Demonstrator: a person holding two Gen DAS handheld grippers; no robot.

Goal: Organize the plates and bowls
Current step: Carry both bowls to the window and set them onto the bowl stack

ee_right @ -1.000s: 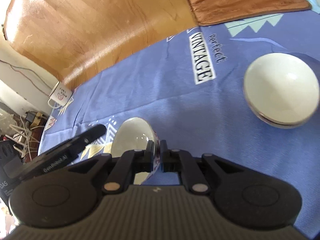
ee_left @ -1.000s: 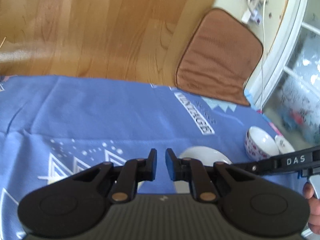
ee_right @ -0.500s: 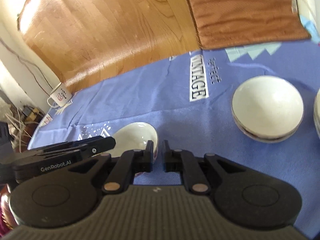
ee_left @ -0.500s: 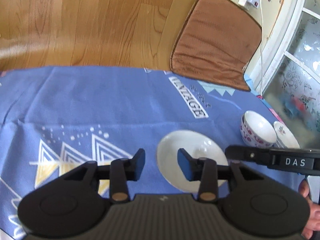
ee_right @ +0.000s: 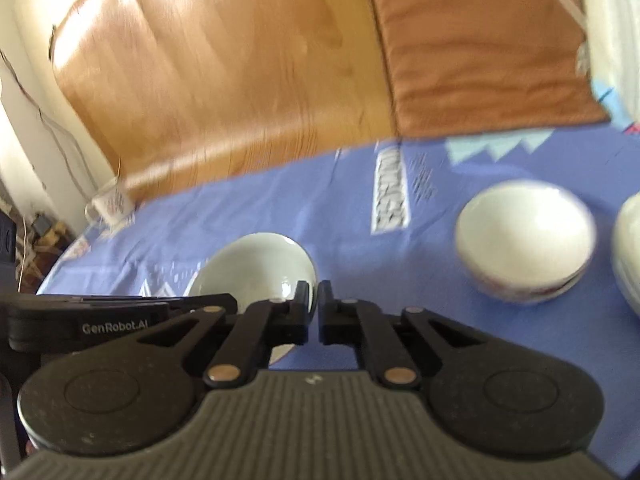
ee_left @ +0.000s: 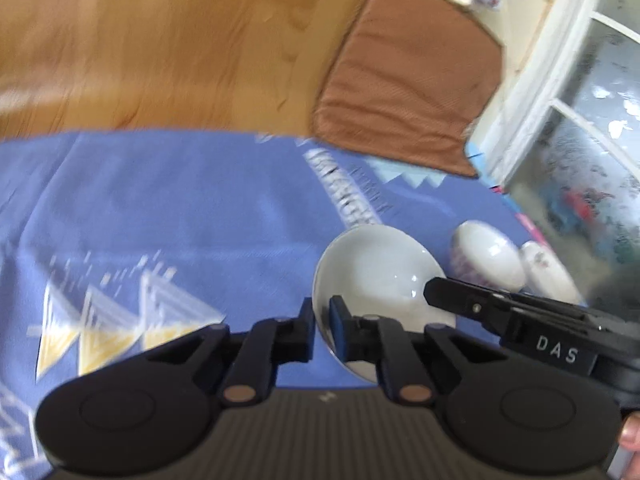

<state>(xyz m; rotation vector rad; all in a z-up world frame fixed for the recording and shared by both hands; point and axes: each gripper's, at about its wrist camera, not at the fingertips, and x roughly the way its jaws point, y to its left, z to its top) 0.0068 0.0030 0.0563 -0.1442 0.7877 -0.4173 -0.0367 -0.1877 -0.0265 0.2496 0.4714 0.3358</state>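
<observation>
A plain white bowl (ee_left: 376, 264) is tilted above the blue cloth; it also shows in the right wrist view (ee_right: 256, 264). My left gripper (ee_left: 321, 316) is shut on its left rim. My right gripper (ee_right: 314, 300) is shut on its right rim, and its black fingers (ee_left: 452, 296) reach in from the right in the left wrist view. A patterned white bowl (ee_right: 524, 236) stands on the cloth to the right, also seen in the left wrist view (ee_left: 486, 256). Another white dish (ee_right: 628, 252) sits beside it at the far right.
The blue printed cloth (ee_left: 180, 208) lies on a wooden floor (ee_left: 160, 48). A brown cushion (ee_left: 404, 80) lies beyond the cloth. A white window frame (ee_left: 548, 92) is at the right. A mug (ee_right: 112, 204) and cables sit at the cloth's far left.
My left gripper was shut, opened wide, and has closed on the white bowl's left rim. The right gripper still holds the bowl. Both views are blurred by motion.
</observation>
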